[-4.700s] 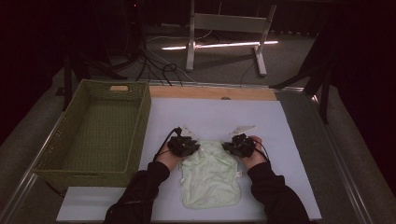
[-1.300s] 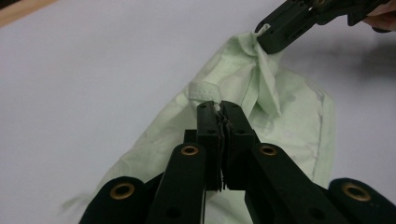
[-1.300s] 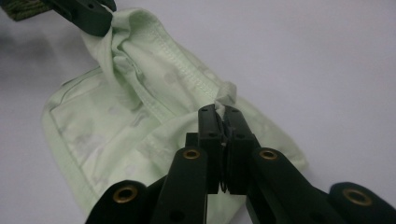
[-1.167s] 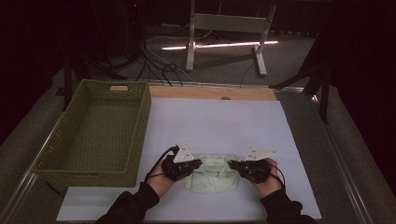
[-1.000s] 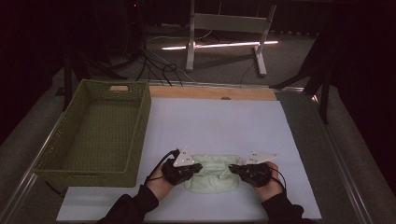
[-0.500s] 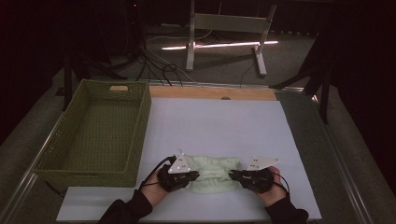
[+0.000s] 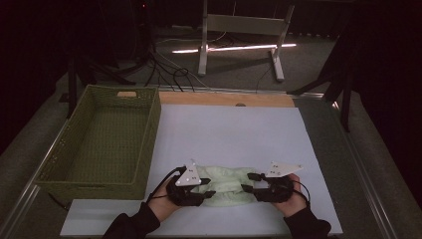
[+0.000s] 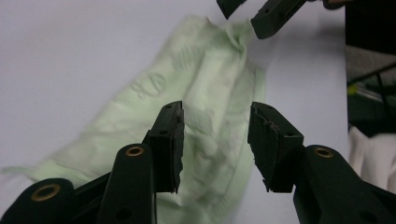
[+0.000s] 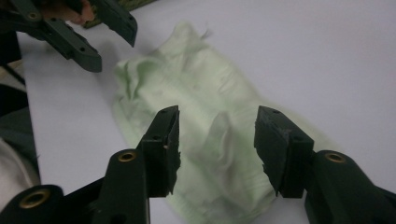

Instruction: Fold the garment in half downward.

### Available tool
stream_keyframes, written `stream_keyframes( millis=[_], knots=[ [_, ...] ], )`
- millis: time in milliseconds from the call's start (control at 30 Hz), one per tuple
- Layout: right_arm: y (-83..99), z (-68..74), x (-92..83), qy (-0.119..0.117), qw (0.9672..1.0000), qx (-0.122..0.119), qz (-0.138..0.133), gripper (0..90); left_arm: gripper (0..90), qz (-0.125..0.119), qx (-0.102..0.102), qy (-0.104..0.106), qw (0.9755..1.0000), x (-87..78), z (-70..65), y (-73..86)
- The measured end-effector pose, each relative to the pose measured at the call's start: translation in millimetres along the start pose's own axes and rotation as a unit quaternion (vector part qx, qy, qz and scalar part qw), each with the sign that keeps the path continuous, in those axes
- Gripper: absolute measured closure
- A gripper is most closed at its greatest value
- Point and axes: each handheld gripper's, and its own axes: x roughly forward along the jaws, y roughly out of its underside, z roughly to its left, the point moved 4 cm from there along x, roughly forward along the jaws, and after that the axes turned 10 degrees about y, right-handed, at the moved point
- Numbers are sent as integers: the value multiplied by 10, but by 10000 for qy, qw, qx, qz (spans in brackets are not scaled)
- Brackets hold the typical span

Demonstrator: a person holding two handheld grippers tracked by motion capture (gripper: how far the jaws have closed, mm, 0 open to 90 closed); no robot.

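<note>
Pale green embossed cloth (image 7: 226,181); olive woven basket (image 7: 102,142); white mat (image 7: 229,134).

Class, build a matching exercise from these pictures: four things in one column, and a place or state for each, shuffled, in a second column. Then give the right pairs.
Things:
1. pale green cloth
2. woven basket
3. left gripper
4. white sheet

Places or states:
A. covers the tabletop
B. lies folded between the two grippers
C. stands at the table's left, with nothing in it
D. jaws apart at the cloth's left end

Pairs: 1-B, 2-C, 3-D, 4-A
</note>
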Motion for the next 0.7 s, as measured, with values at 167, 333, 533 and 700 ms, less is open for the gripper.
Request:
stream_keyframes(
  millis=[167,333,533,700],
  knots=[
    [-154,-134,-27,422,9991,-15,-75,801,691,-22,-111,-463,9989,-23,123,-64],
    [-121,-181,151,437,9984,-81,343,899,883,478,-318,-398,9976,150,201,20],
    [22,-55,297,1,9977,-172,658,900,899,636,-205,-62,9977,227,123,79],
    [133,83,257,-336,9958,-272,801,900,900,833,-83,73,9965,228,39,122]
  ],
)
